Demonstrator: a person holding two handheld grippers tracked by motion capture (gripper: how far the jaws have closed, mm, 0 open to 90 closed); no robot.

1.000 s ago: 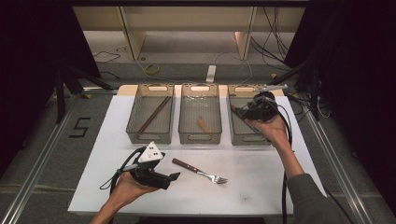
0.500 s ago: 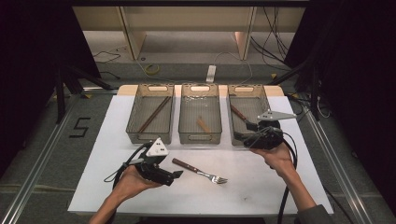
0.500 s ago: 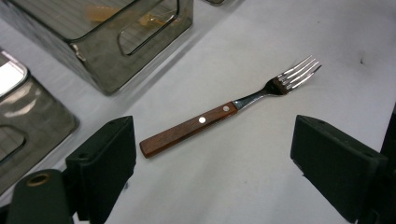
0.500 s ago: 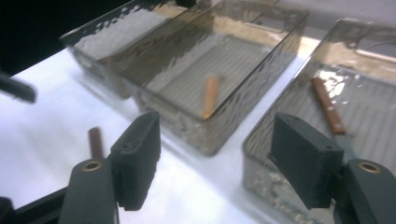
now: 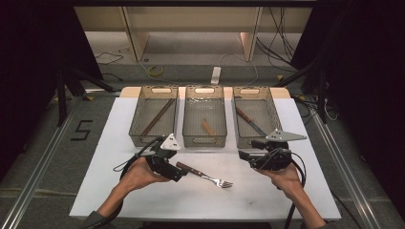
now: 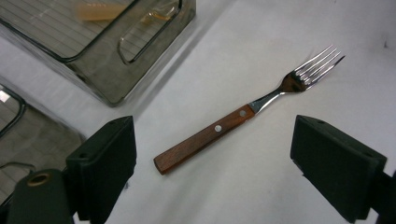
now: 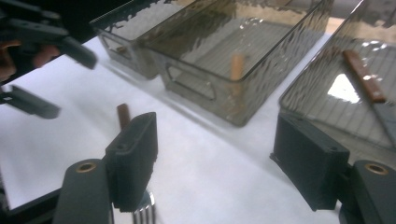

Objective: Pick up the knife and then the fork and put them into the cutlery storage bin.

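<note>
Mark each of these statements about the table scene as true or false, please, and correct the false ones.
1. The fork lies on the white mat. True.
2. The left gripper is shut on the fork's handle. False: its jaws stand open, one on each side of the handle, without touching it.
3. Three trays stand side by side. True.
4. The right tray is empty. False: a wooden-handled knife lies in it.
5. The right gripper holds a knife. False: its jaws are open with nothing between them.

Lab: dark curtains [image 5: 43,47], floor cables [image 5: 282,28], framed table [image 5: 305,191].
</note>
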